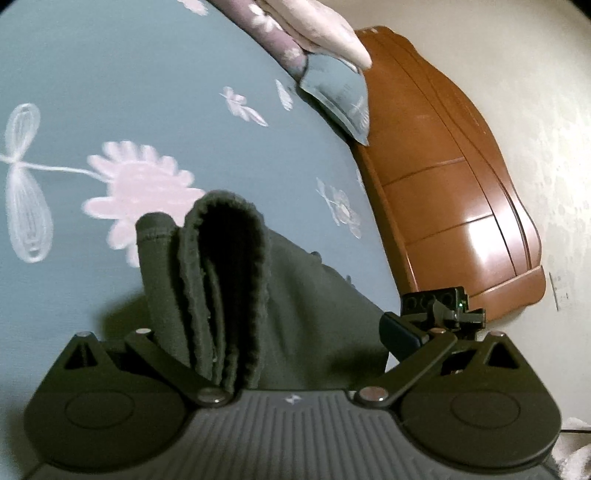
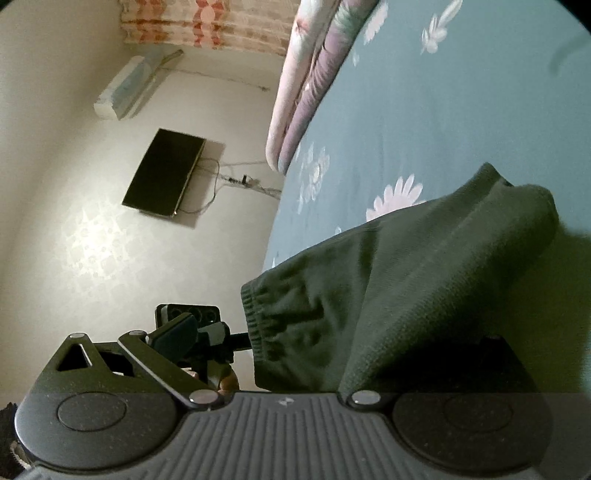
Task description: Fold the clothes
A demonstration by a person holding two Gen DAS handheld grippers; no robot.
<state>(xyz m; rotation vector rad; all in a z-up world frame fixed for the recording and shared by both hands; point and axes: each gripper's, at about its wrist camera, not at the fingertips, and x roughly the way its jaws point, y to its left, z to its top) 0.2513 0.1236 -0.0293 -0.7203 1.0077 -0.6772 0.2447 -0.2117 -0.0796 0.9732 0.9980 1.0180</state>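
Note:
A dark green knit garment (image 1: 295, 306) hangs bunched in front of the left wrist camera, its ribbed hem folded into a loop (image 1: 225, 266). My left gripper (image 1: 273, 328) has its jaws spread wide. The cloth covers its left finger, and the right finger pad (image 1: 400, 334) is bare. In the right wrist view the same garment (image 2: 406, 280) drapes over the right finger of my right gripper (image 2: 332, 336), whose left finger pad (image 2: 173, 334) is bare and far out. A ribbed cuff (image 2: 258, 321) hangs down. Each view shows the other gripper close by (image 1: 439, 306) (image 2: 192, 315).
A teal bed sheet with pink and white flowers (image 1: 110, 74) (image 2: 424, 110) lies behind the garment. A brown wooden headboard (image 1: 443, 184) and pillows (image 1: 314, 33) stand at one end. A rolled floral quilt (image 2: 306, 92), a wall television (image 2: 162, 173) and an air conditioner (image 2: 122, 88) are in view.

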